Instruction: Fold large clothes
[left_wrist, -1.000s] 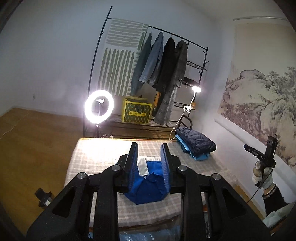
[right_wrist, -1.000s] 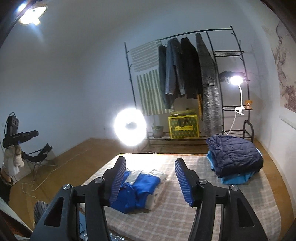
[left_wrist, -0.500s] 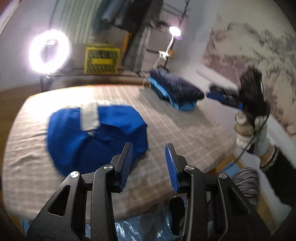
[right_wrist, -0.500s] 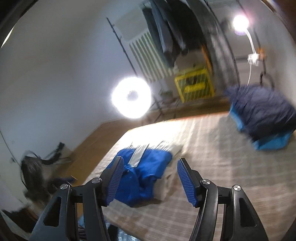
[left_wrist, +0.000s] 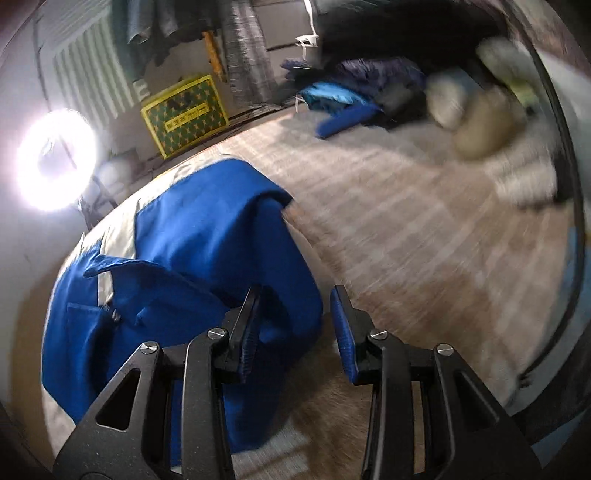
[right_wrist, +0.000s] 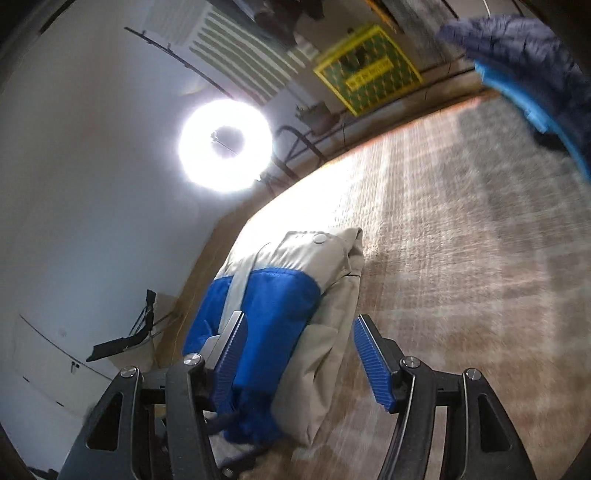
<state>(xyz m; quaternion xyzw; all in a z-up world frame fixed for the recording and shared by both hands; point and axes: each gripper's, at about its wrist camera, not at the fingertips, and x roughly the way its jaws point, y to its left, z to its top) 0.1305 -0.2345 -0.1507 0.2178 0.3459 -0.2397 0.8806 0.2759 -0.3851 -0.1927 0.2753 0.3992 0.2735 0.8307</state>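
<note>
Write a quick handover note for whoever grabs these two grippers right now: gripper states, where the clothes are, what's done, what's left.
Left gripper: open, nothing held, fingers over the near edge of the blue and beige jacket.
Right gripper: open, nothing held, over the same jacket.
The jacket lies bunched on the checked bed cover, near side.
Done: a folded stack of dark and light-blue clothes sits at the far corner.
Left: take hold of the jacket, spread it, fold it, probably add it to the stack.

Domestic room used as a recording space: checked bedcover (right_wrist: 461, 240), clothes rail (left_wrist: 221, 44) at 12 o'clock, ring light (right_wrist: 225, 146) at 10 o'clock, yellow crate (right_wrist: 369, 70).
</note>
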